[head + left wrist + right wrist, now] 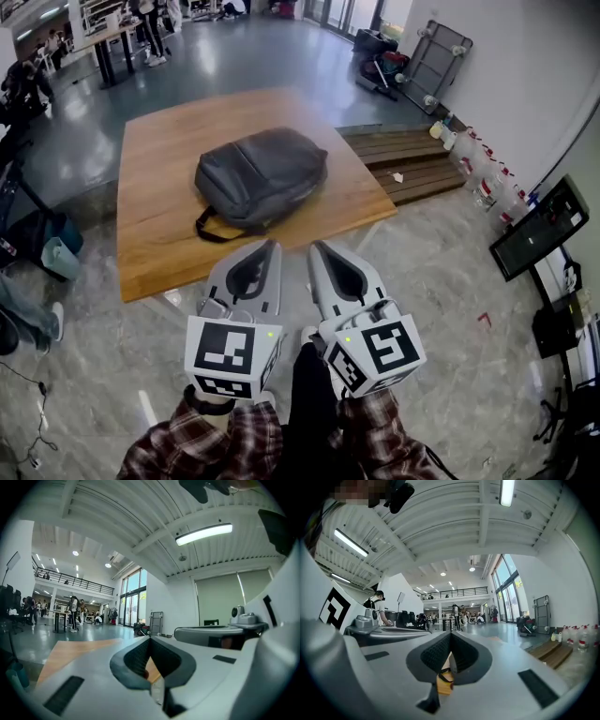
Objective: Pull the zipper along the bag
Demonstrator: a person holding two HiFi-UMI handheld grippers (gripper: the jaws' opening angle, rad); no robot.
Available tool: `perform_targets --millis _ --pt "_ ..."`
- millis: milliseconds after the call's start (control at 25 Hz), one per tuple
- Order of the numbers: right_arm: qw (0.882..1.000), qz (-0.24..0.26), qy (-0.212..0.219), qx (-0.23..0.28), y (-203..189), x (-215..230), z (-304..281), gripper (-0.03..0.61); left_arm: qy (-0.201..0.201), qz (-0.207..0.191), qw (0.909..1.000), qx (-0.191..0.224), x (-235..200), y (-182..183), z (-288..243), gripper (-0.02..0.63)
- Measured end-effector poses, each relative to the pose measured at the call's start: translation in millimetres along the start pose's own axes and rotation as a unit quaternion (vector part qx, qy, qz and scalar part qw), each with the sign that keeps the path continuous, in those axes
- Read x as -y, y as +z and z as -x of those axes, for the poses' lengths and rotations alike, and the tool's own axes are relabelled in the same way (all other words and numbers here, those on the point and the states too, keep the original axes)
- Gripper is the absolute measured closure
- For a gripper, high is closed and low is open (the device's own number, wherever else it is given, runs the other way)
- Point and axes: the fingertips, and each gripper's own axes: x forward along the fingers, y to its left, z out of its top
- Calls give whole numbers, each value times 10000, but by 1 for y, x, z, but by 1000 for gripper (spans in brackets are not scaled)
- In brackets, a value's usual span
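Observation:
A dark grey backpack lies flat in the middle of a square wooden table, its black carry strap hanging toward the near edge. Both grippers are held side by side in front of the table's near edge, short of the bag. My left gripper is shut, jaws meeting at the tip with nothing between them. My right gripper is shut and empty too. Through the right jaws' gap show a sliver of table wood and a black strap. I cannot make out the zipper.
Low wooden steps adjoin the table's right side, with bottles along the wall. A monitor on a stand is at the right, a teal bin at the left. People stand at far tables.

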Motion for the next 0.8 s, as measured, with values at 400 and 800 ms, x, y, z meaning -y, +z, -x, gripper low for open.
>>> perform_targets --millis 400,800 --pt "9964 98 843 -71 16 135 -148 571 829 111 9965 54 -60 19 -183 606" --pt "9784 102 1993 -534 -8 198 -271 571 2115 498 9760 -151 -140 -1 -277 606"
